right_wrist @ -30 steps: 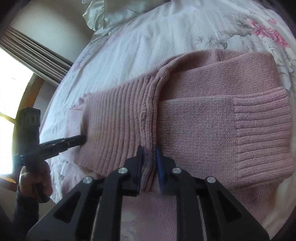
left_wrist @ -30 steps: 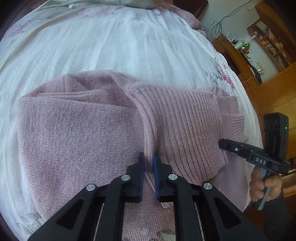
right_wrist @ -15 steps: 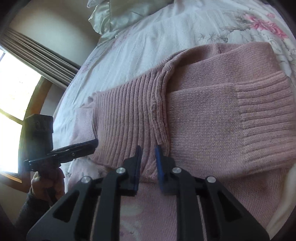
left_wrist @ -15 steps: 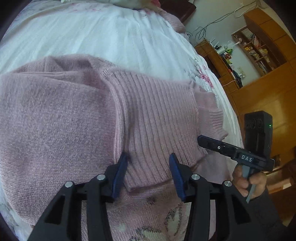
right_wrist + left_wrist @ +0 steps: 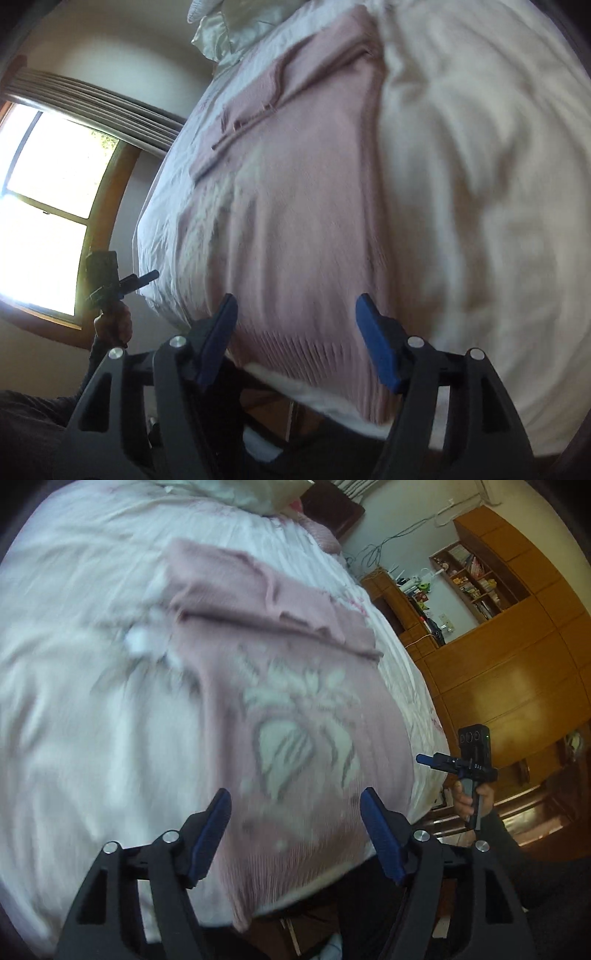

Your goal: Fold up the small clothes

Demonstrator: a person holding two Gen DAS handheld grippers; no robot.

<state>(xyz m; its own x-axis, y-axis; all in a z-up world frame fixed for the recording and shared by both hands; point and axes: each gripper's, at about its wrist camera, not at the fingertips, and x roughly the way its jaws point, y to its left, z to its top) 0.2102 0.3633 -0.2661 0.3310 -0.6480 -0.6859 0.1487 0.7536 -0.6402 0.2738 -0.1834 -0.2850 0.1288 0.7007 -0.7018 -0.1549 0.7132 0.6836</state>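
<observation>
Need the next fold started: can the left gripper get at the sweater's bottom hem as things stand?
Probably yes. The left gripper is open and empty, the sweater hem lies just ahead at the bed edge, nothing between.

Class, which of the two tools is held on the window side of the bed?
The left tool, beside the bright window; the right tool is on the wooden wardrobe side.
</observation>
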